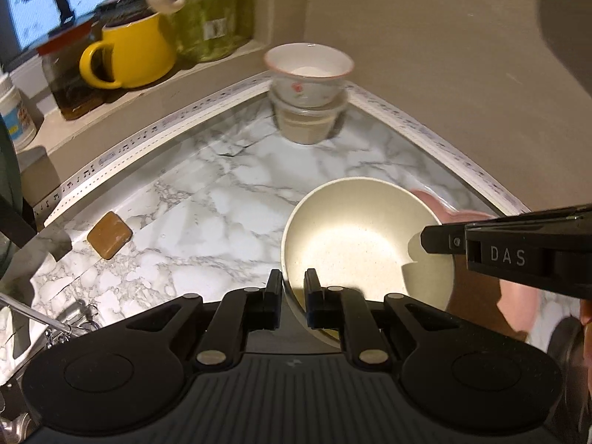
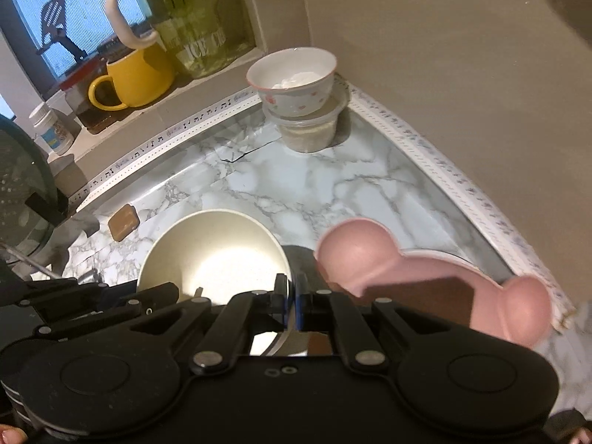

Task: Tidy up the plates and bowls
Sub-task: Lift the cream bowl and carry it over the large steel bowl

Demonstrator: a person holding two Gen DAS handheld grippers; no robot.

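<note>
Counter: marble-patterned worktop (image 1: 229,192) lying bare, giving room to stack.
Left gripper (image 1: 293,288): pinching cream round bowl (image 1: 355,236) by its rim.
Right gripper (image 2: 295,301): clamping pink eared plastic dish (image 2: 425,277) by its edge, keeping both apart.

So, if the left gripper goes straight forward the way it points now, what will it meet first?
Probably bare marble counter. The left gripper is shut on the near rim of the cream bowl, and nothing stands on the counter just ahead. The flowered bowl on its plastic container is further back, in the corner.
</note>
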